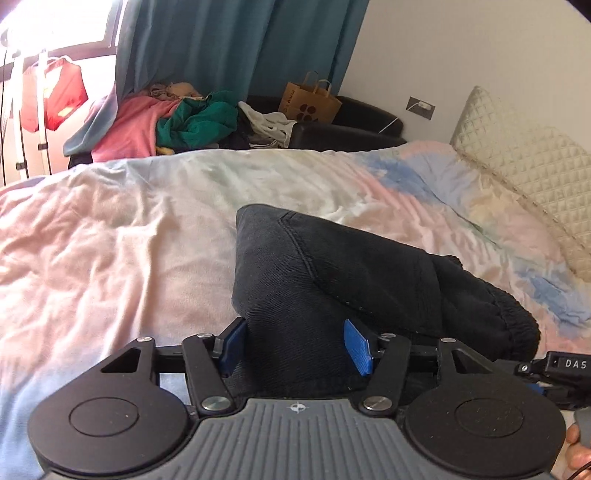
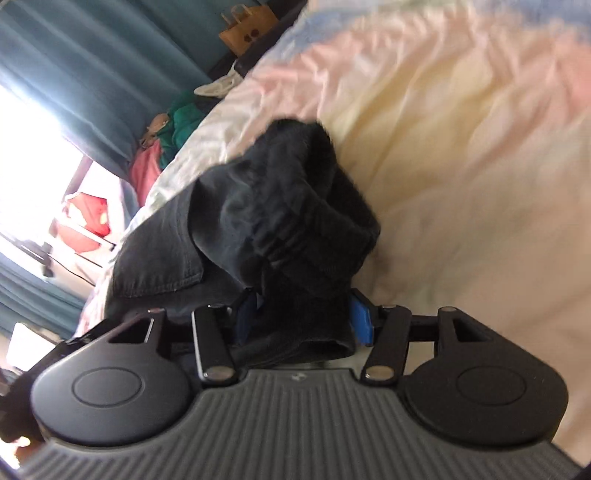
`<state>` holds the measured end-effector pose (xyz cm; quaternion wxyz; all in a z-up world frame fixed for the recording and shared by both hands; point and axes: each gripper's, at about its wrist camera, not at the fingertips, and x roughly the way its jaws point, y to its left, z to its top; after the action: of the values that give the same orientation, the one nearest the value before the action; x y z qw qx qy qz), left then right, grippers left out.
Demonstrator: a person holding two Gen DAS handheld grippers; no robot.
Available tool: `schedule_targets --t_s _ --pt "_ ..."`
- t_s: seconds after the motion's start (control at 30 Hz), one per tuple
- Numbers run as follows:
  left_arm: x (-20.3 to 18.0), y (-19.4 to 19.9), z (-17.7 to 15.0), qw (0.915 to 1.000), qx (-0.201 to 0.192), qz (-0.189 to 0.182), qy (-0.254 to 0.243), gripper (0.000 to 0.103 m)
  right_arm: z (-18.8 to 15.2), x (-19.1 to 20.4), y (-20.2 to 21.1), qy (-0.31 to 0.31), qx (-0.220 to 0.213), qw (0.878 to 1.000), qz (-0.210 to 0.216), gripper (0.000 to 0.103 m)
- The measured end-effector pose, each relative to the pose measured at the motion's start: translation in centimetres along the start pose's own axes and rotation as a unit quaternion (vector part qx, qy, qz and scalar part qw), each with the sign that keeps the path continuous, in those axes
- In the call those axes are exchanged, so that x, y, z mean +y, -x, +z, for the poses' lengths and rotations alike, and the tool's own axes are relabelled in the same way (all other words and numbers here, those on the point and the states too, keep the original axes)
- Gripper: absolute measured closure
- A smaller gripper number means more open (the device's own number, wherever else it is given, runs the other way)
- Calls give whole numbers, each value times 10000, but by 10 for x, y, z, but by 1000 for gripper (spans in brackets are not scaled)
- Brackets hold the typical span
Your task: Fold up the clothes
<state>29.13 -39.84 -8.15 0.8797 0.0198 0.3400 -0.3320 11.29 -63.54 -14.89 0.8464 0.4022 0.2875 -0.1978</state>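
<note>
Daylit room, one view sharp and one smeared

The window (image 1: pixel 55 26) at ten o'clock is blown out white; in the right wrist view the bedspread (image 2: pixel 461 147) blurs from one to four o'clock, and fisheye bending darkens the corners.

Bed (image 1: pixel 110 229): rumpled cover in pale pink, cream and blue patches. Directly on it: dark denim garment (image 1: pixel 332 273), bunched, elastic waistband to the right, near centre; cream quilted pillow (image 1: pixel 517 158) at far right, against the wall.

One black garment (image 1: pixel 332 266); two hand-held grippers (image 1: pixel 295 345); one paper bag (image 1: pixel 308 99).
</note>
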Motion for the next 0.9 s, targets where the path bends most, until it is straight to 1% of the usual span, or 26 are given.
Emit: schedule_targets --t_s 0.07,0.13,0.2,0.23,0.27,0.33,0.37,0.4,0.43,0.47,0.5,0.57,0.67,0.8,0.9 --pt "-8 30 7 9999 -146 -2 -85 43 4 10 28 309 -112 9995 -3 46" --pt "-18 62 10 9995 -256 40 -176 40 2 17 59 599 -199 9980 103 46" --pt "-30 97 9 9983 -449 97 -346 29 -3 24 91 898 -359 9951 218 46" --pt "-36 116 6 9973 -567 128 -445 17 -6 29 107 1033 -459 9933 260 46" --pt "-42 134 2 9963 -669 154 -520 9 -9 35 123 1183 -564 9909 300 46" --pt "-51 169 -6 9946 -811 177 -615 1 -16 47 152 1423 -729 9863 408 46" --pt "-56 188 -10 9938 -876 170 -659 0 -20 53 165 1518 -804 9839 484 43" --pt "-60 205 -15 9930 -938 162 -700 0 -24 59 178 1613 -884 9813 560 33" --pt "-64 222 -19 9919 -1012 162 -750 0 -29 66 192 1710 -987 9783 627 26" --pt "-69 238 -24 9904 -1102 174 -814 0 -37 72 207 1800 -1110 9751 672 12" --pt "-73 254 -30 9889 -1193 180 -865 0 -44 77 219 1879 -1229 9718 715 11" --pt "-81 284 -41 9860 -1373 171 -931 0 -56 88 237 2038 -1307 9669 807 12" --pt "-88 320 -59 9849 -1528 146 -806 0 -81 101 261 2247 -1388 9596 971 12" --pt "-92 354 -84 9838 -1641 255 -669 0 -117 110 279 2489 -1641 9494 986 12" --pt "-92 367 -98 9834 -1648 367 -669 0 -139 115 282 2679 -1797 9422 905 12"
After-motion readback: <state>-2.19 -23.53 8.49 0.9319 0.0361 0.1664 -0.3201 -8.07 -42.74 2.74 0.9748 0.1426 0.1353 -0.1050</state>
